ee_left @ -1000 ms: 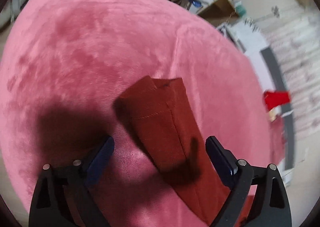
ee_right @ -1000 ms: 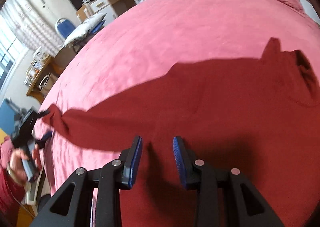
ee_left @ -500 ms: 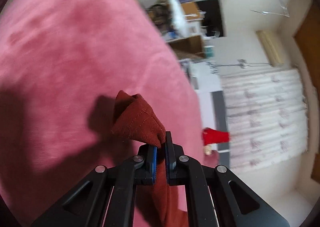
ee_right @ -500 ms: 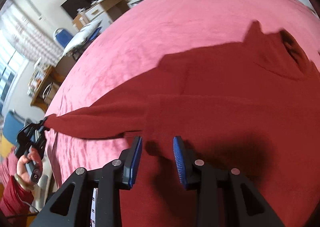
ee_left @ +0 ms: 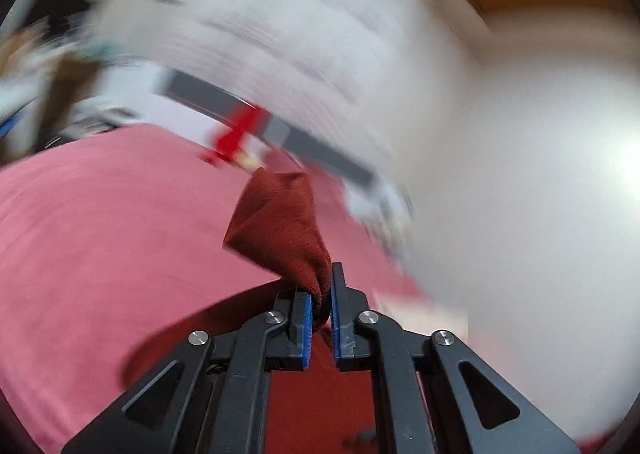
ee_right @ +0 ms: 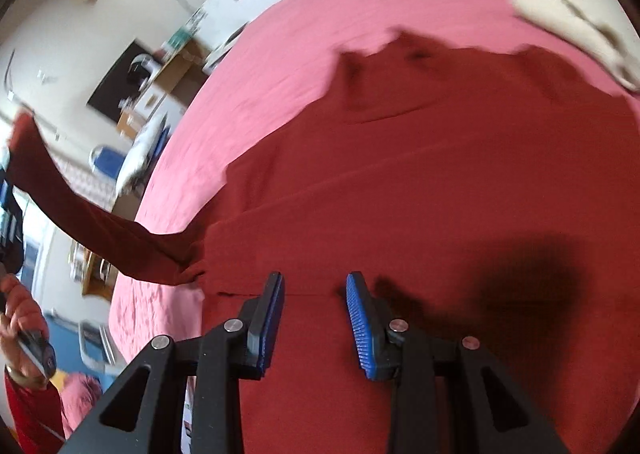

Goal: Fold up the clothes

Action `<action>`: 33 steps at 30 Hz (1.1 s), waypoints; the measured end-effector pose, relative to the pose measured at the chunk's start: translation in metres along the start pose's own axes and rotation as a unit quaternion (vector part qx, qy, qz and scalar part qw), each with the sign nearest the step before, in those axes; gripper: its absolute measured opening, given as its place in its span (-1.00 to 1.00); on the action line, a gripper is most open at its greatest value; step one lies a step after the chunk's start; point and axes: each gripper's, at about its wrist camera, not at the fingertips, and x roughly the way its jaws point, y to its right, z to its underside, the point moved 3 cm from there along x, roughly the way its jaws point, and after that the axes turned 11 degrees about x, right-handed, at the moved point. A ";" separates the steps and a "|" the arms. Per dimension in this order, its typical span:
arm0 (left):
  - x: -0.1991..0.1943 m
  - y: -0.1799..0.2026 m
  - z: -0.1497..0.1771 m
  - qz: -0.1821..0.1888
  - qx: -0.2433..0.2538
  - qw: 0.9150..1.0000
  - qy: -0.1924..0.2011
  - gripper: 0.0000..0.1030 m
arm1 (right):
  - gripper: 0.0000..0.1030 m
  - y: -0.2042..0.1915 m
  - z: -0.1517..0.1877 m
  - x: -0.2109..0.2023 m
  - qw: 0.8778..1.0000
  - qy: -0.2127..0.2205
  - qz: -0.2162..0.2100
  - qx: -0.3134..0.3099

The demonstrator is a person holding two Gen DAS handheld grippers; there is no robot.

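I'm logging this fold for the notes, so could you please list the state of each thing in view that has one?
Left gripper: shut on the sleeve cuff.
Right gripper: open, empty, over the sweater body.
Sleeve: lifted off the bed, stretched taut.
Dark red sweater: body spread flat, unfolded.
Pink bedspread: spread under the sweater.
Cream garment: lying crumpled at the far edge.
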 end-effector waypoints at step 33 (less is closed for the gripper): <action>0.057 -0.051 0.186 -0.354 0.147 0.877 -0.290 0.43 | -0.92 0.052 -0.069 -0.010 0.991 -0.025 -0.084 0.098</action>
